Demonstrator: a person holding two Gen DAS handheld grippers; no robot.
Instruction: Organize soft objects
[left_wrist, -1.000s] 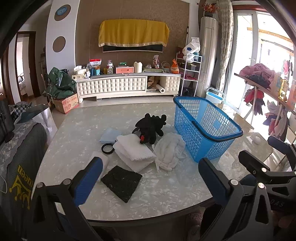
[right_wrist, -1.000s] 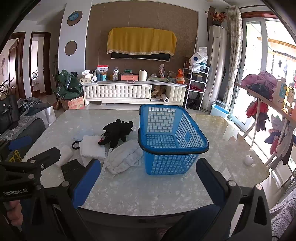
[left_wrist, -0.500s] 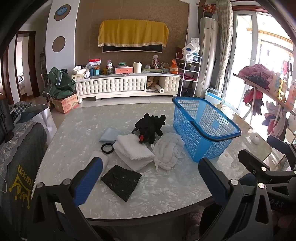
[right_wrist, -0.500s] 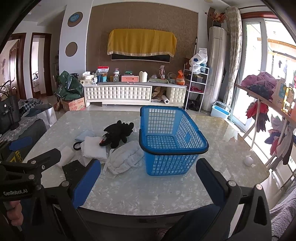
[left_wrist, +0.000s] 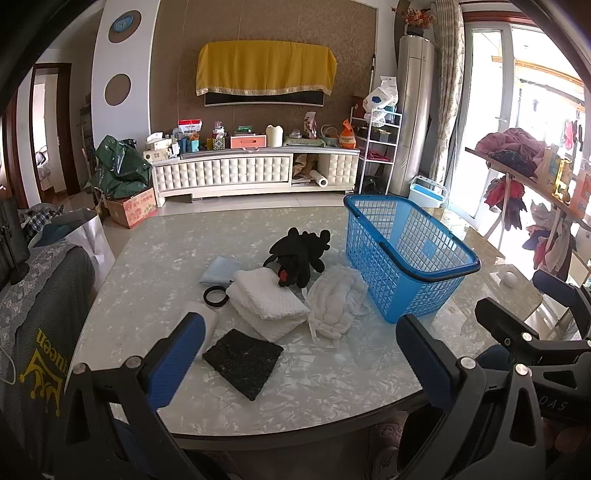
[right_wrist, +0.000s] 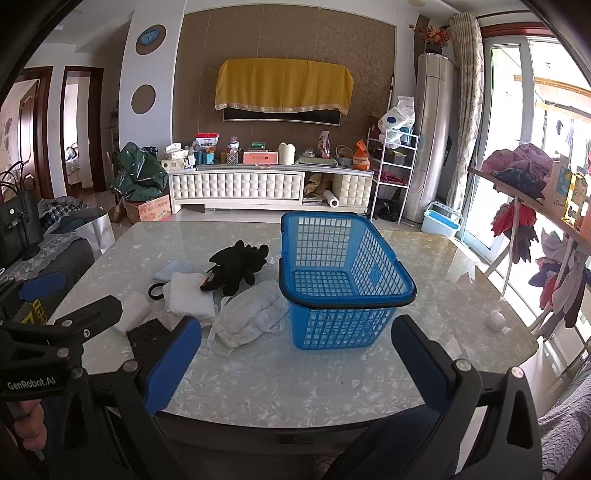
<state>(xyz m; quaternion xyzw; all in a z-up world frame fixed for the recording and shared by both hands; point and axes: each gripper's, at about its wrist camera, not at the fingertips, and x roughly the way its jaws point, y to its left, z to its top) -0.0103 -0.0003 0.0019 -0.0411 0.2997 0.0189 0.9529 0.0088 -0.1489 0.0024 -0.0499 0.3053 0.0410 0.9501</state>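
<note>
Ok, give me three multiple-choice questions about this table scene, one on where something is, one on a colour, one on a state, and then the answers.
1. Where does the black plush toy lie?
A. Inside the basket
B. On the table, left of the basket
C. On the floor

2. What colour is the basket?
A. Blue
B. Yellow
C. Green

3. What is the state of the basket?
A. Full of towels
B. Tipped on its side
C. Upright and empty

Answers:
1. B, the toy lies on the marble table, partly over the folded white towel, with the basket to its right.
2. A, its mesh walls and rim are blue.
3. C, the right wrist view shows its bare mesh floor, while both the left gripper and the right gripper are open and hold nothing.
</note>
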